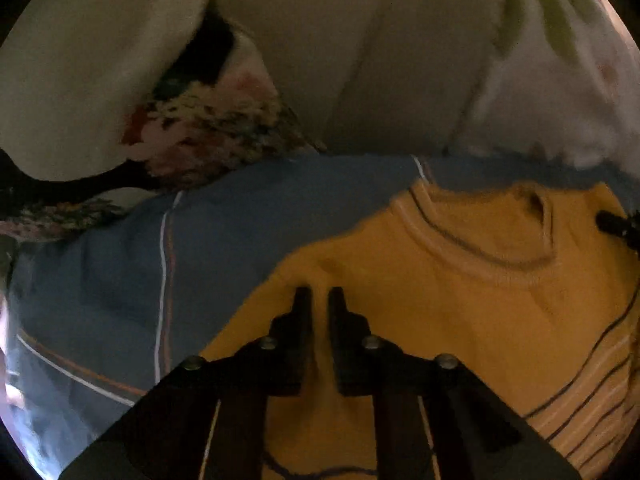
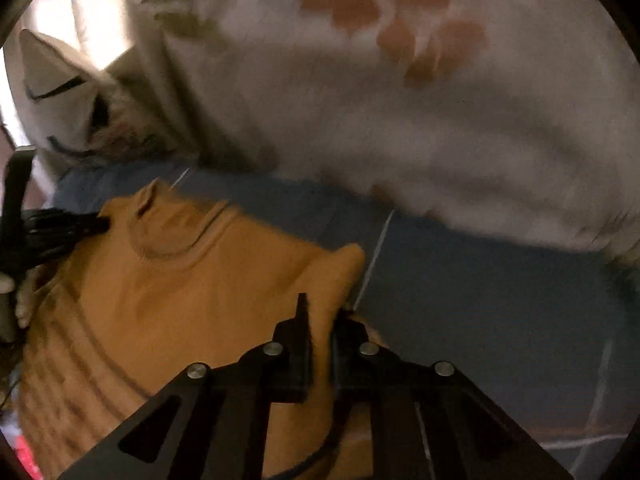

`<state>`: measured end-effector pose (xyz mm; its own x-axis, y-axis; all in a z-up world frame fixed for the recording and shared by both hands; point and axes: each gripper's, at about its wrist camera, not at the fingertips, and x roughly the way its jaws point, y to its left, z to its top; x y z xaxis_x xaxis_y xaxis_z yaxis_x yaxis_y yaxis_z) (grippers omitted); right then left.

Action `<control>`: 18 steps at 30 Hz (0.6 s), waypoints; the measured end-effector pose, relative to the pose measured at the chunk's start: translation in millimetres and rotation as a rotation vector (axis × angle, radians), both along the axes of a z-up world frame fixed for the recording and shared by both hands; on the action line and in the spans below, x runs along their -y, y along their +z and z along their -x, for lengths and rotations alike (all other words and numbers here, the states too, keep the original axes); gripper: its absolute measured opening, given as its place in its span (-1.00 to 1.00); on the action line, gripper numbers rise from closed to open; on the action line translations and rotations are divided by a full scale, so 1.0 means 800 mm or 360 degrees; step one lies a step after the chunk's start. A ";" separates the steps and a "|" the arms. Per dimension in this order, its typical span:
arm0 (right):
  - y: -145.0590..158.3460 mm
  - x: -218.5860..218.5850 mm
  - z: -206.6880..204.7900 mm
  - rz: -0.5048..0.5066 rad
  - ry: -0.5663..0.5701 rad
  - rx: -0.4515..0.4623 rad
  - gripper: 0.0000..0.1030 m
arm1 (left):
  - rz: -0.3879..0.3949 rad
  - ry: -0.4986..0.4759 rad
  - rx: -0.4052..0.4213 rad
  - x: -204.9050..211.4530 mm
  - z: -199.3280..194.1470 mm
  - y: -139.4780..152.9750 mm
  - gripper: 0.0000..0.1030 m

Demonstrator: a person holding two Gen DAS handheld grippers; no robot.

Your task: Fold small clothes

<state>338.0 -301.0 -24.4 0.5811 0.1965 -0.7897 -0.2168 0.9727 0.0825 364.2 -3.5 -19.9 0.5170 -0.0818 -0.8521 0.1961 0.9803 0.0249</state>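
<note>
Pinching the yellow shirt (image 1: pixel 460 280): each hand-held gripper (image 1: pixel 320 300) (jaws narrow).

One yellow sweater (image 1: pixel 460 300), one blue sheet (image 1: pixel 120 280), two hand-held grippers (image 1: pixel 320 294).

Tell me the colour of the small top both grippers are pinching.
Mustard yellow top, thin dark stripes lower down; clearest in left wrist view.

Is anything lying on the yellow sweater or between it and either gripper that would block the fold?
Nothing visible does. The left gripper and the right gripper each pinch a fold of the yellow sweater, which lies on the blue sheet. The pillows sit beyond it.
</note>
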 end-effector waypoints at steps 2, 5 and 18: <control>0.010 0.000 -0.020 0.0014 -0.0029 0.0020 -0.87 | -0.0005 0.0046 0.0019 0.001 -0.014 0.000 -0.88; 0.011 -0.007 -0.042 0.0037 -0.0034 0.0017 -0.87 | -0.0043 0.0092 0.0045 0.005 -0.029 -0.001 -0.93; 0.033 0.086 0.075 -0.0407 -0.0295 -0.0063 0.21 | 0.0026 0.0201 0.0220 -0.024 0.059 0.044 -0.48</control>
